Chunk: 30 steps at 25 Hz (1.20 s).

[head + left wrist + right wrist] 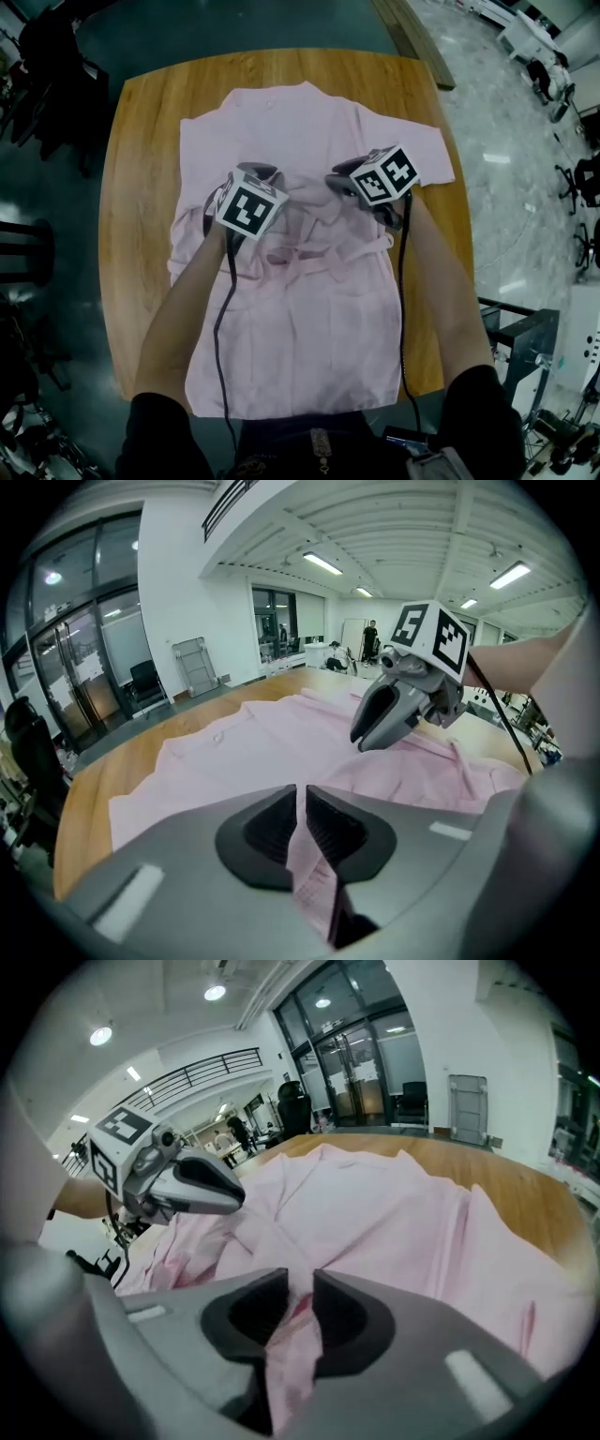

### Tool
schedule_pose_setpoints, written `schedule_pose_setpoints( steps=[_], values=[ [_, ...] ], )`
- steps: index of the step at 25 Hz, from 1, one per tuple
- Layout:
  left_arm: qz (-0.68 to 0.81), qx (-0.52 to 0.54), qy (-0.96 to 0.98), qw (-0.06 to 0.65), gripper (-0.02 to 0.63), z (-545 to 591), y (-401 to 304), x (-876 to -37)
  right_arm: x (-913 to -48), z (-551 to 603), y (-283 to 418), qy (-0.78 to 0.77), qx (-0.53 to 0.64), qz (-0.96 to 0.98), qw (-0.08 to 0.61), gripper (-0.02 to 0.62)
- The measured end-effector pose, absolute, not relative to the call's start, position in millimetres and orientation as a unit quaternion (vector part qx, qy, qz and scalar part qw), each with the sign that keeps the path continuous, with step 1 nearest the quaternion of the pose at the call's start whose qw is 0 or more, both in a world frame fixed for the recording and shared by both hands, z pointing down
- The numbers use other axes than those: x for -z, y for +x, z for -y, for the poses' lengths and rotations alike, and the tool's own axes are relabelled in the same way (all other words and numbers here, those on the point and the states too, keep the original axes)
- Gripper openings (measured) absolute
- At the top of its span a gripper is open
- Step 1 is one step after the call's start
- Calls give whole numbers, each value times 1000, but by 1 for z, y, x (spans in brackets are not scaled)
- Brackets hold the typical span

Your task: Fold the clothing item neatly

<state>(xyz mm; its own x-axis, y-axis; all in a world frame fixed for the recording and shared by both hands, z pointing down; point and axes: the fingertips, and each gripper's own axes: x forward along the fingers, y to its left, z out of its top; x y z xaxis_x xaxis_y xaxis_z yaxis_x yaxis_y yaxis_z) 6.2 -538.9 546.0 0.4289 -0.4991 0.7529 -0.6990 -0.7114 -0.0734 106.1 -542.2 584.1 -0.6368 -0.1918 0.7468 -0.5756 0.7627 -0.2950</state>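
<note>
Lying flat on a wooden table (141,216), the pink garment (309,328) is spread out with its collar end far from the person and its hem at the near edge. The cloth is thin, soft and matte. It is smooth over the lower half and rumpled into ridges across the middle, where a narrow belt (323,255) of the same cloth crosses it. One short sleeve (427,155) spreads toward the table's right side. The tabletop has straight grain and rounded corners.

The left gripper (302,819) is closed tight on a thin pinch of the pink cloth, which runs up between its ribbed dark pads. The right gripper (300,1309) is clamped on a thicker bunched fold, with its pads set a little wider. Both stand over the rumpled middle, near each other but apart.

The head view gives the garment's full outline and both forearms, but not the jaws' hold. Only the gripper views show the cloth between the pads. They also show the room: glass doors (84,667), strip lights (323,564) and a railing (202,1063). Only the head view shows the pale polished floor (506,197).
</note>
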Motion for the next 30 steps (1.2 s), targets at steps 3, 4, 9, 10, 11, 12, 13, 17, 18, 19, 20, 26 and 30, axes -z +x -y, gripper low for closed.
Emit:
schedule_pose_setpoints(
  steps=[3, 4, 9, 10, 11, 12, 13, 17, 18, 19, 20, 26, 30],
  values=[
    [364, -399, 832, 124, 40, 544, -6, -545, -569, 535, 101, 195, -234, 874, 378, 43],
    [362, -400, 833, 125, 47, 543, -8, -544, -561, 534, 100, 192, -224, 878, 378, 36],
    [331, -400, 848, 107, 197, 542, 2, -532, -519, 541, 94, 201, -169, 891, 371, 31],
    [325, -402, 850, 101, 214, 542, 4, -530, -511, 544, 94, 205, -161, 893, 368, 31],
    [320, -403, 852, 95, 226, 543, 7, -528, -504, 546, 93, 210, -154, 894, 364, 31],
    [317, -405, 853, 91, 238, 545, 8, -527, -497, 548, 92, 214, -149, 896, 359, 31],
    [316, -405, 854, 87, 245, 548, 9, -524, -490, 550, 91, 218, -145, 898, 354, 31],
    [314, -420, 848, 73, 226, 556, 6, -518, -460, 553, 89, 235, -121, 906, 330, 29],
    [320, -420, 847, 69, 162, 557, 6, -515, -452, 553, 88, 239, -111, 909, 324, 29],
    [332, -412, 846, 66, 79, 557, 5, -509, -444, 553, 88, 244, -98, 911, 317, 29],
    [347, -398, 847, 64, 27, 558, 5, -501, -436, 553, 88, 249, -83, 914, 310, 29],
    [345, -374, 859, 63, 18, 541, 7, -491, -433, 527, 92, 257, -56, 921, 288, 29],
    [272, -433, 856, 73, 18, 504, 15, -534, -480, 492, 102, 237, -100, 913, 317, 29]
  ],
)
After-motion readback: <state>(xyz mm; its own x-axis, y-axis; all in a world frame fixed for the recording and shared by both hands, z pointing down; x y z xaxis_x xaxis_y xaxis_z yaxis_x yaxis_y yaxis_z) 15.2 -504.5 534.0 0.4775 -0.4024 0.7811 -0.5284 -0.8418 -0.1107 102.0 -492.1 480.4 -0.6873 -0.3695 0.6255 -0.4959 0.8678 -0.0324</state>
